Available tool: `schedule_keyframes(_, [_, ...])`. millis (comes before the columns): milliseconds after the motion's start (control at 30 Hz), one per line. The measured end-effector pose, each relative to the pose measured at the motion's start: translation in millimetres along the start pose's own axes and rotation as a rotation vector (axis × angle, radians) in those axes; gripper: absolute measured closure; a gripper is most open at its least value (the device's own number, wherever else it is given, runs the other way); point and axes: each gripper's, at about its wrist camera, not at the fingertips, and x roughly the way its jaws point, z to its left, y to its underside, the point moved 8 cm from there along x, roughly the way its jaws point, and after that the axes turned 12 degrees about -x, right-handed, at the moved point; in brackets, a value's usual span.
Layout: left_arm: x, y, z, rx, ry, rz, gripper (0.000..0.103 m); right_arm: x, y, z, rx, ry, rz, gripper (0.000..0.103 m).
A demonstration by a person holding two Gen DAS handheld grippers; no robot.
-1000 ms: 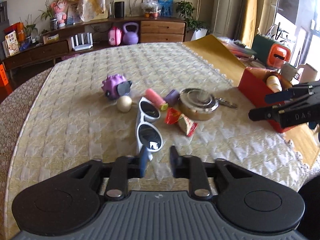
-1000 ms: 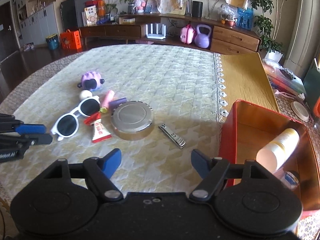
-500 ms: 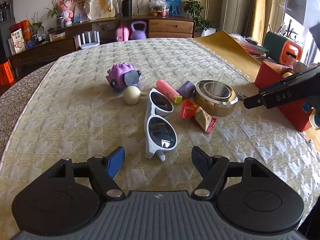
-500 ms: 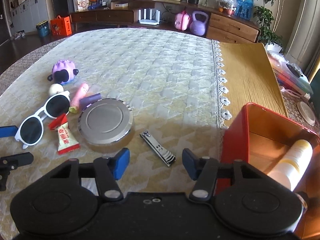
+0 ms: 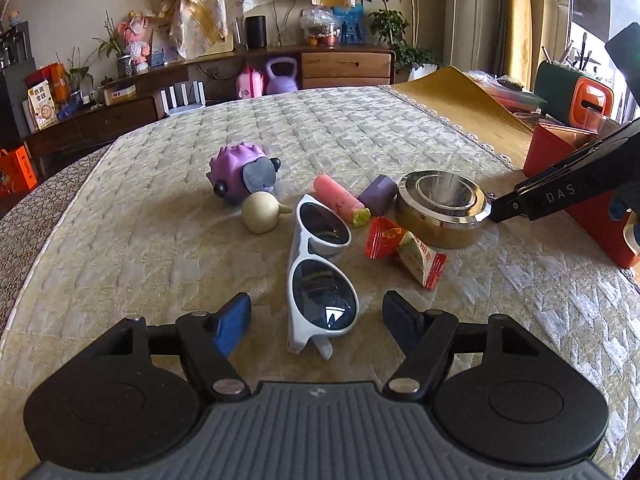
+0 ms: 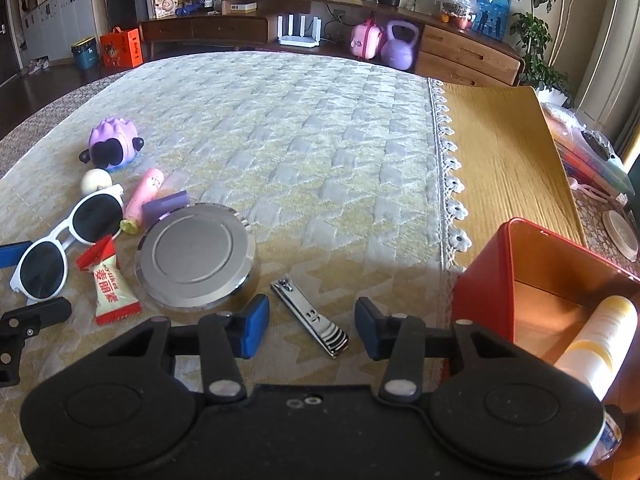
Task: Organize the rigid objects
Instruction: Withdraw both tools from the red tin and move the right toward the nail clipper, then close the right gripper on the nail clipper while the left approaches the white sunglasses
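Claw-wise, our left claw (image 5: 316,316) gapes empty around the white sunglasses (image 5: 320,276). Our right claw (image 6: 310,326) gapes empty around the nail clipper (image 6: 310,318), round tin (image 6: 196,256) just left, red box (image 6: 520,280) right.

On the counter I count: one pair of white sunglasses (image 5: 318,276), one round metal tin (image 6: 195,255), one nail clipper (image 6: 309,317), two red candy packets (image 5: 404,249), one purple toy (image 5: 240,171), one red box (image 6: 536,280).

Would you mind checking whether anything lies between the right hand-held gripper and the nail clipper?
Nothing visible does. The right hand-held gripper is open, and the nail clipper lies on the cloth between its fingers; the round tin sits off to the left.
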Motion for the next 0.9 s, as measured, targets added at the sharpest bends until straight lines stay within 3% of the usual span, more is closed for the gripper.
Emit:
schedule_keyframes(367, [-0.9,0.2,-16.3,0.069,0.033,-0.001,0.066,0.3,-2.5,7.0,-0.007,-0.024,-0.016,0.076])
schedule_keyframes(500, [-1.2,0.1,-19.9,0.091,0.022,0.001,0.066,-2.4,-2.9,10.5,-0.005,-0.017,-0.021,0.092])
schedule_keyframes(900, [-14.6,-1.0,-11.1,0.011,0.035,0.030,0.067,-41.8,21.0,12.2,0.129,-0.041,-0.073,0.093])
